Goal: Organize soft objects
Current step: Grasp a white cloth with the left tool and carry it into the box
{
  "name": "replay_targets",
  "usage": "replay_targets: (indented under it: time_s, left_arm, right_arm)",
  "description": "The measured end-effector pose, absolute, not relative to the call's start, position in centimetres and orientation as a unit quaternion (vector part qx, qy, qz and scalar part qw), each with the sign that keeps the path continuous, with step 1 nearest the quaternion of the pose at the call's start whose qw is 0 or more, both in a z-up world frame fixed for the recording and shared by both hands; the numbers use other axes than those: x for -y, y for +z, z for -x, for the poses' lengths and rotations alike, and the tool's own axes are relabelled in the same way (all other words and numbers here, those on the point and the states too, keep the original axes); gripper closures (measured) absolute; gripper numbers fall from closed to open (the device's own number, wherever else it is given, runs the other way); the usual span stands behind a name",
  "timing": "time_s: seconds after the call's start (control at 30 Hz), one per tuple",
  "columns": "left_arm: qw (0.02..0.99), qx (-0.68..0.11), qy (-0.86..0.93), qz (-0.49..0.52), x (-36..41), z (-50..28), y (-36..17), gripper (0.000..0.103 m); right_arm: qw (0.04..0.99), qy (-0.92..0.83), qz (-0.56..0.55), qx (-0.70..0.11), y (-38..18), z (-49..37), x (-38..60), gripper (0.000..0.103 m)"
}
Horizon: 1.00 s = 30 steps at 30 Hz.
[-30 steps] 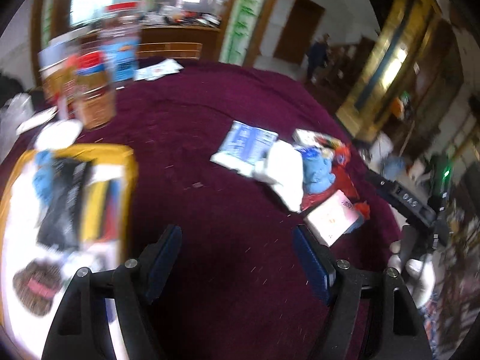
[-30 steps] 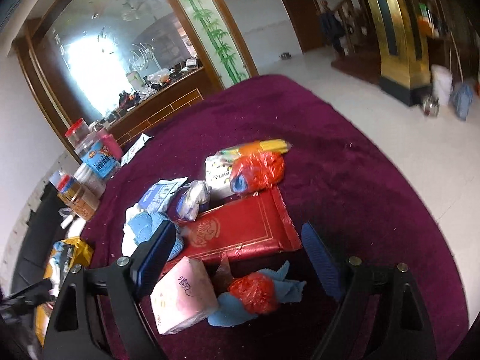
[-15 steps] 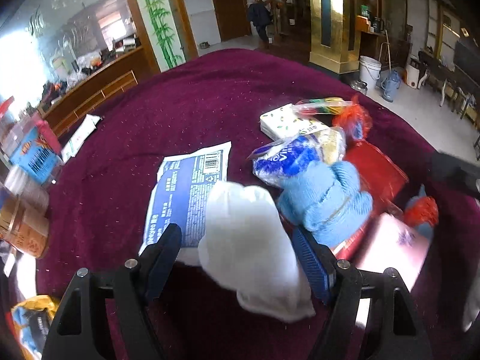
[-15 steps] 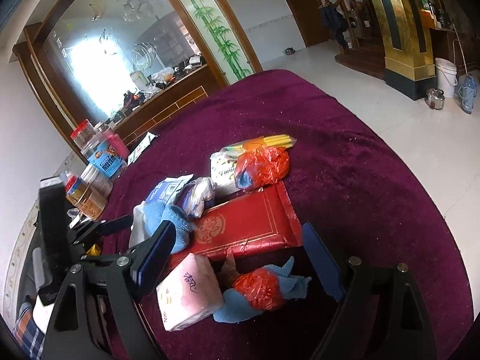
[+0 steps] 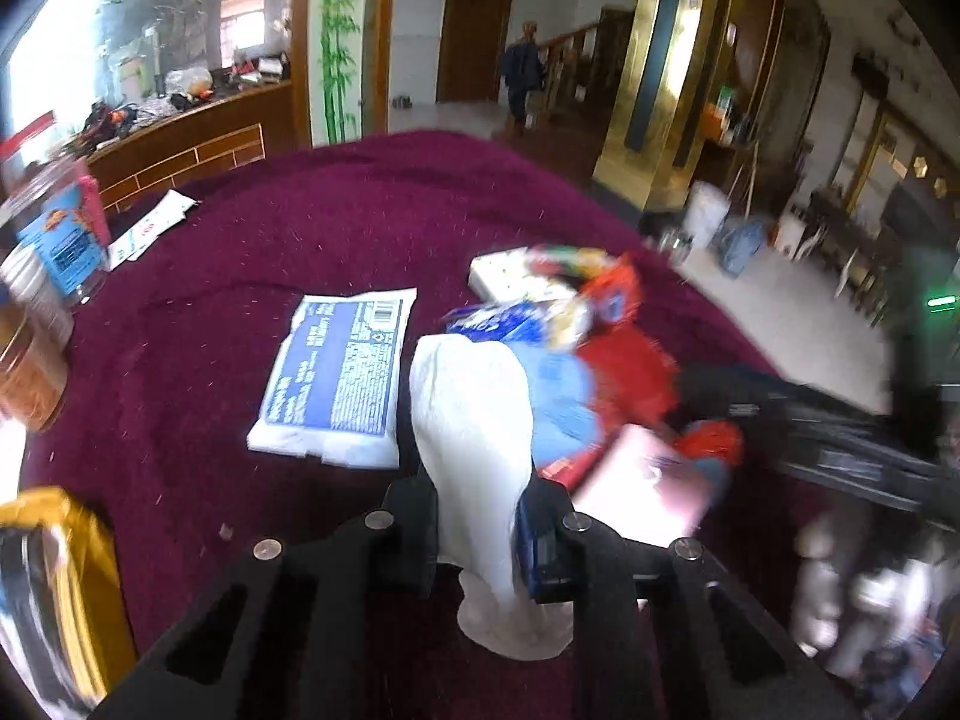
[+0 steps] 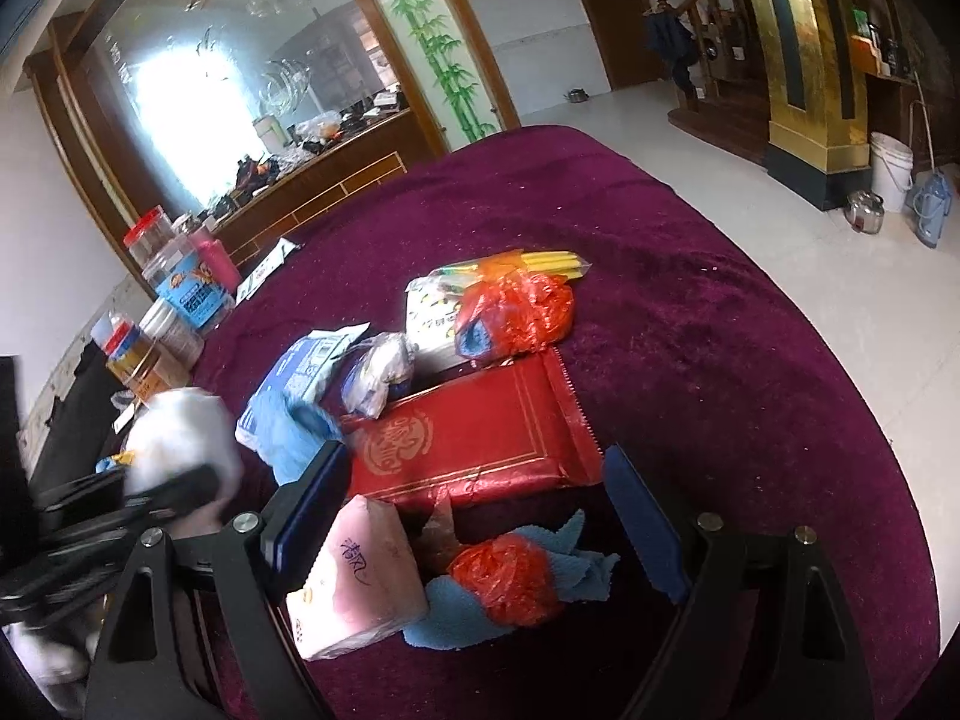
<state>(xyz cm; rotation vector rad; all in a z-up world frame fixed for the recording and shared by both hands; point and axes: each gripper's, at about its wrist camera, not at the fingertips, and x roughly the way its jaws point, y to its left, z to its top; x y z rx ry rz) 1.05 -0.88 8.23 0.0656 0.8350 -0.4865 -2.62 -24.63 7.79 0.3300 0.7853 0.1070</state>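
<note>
My left gripper [image 5: 477,531] pinched the white sock [image 5: 474,420] low down, just beside the blue-printed packet [image 5: 339,375]. It looked light and limp, likely to droop, so mid-body seemed the better hold. My right gripper [image 6: 477,525] hung spread above the pink tissue pack [image 6: 354,582].

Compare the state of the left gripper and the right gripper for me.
The left gripper is shut on the white cloth; the right gripper is open and holds nothing. The left gripper pinches its load, while the right gripper hangs over the pink tissue pack. Both have dark blue finger pads.
</note>
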Motion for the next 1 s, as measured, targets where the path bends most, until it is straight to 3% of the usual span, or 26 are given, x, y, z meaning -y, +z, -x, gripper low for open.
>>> replay_targets:
  time_s: [0.47,0.93,1.0]
  left_arm:
    - [0.901,-0.359,-0.208,0.126,-12.9,9.9,10.3,0.083]
    - [0.923,-0.331,-0.107,0.165,-23.9,15.1,9.9,0.082]
    - [0.922,-0.343,-0.074,0.162,-26.2,15.2,9.3,0.082]
  right_arm:
    - [0.921,0.043,-0.102,-0.374,8.1,2.7,22.3,0.018]
    - [0.903,0.068,0.029,-0.424,9.0,-0.7,12.1,0.018]
    - [0.902,0.06,0.041,-0.426,8.5,-1.0,11.7,0.023]
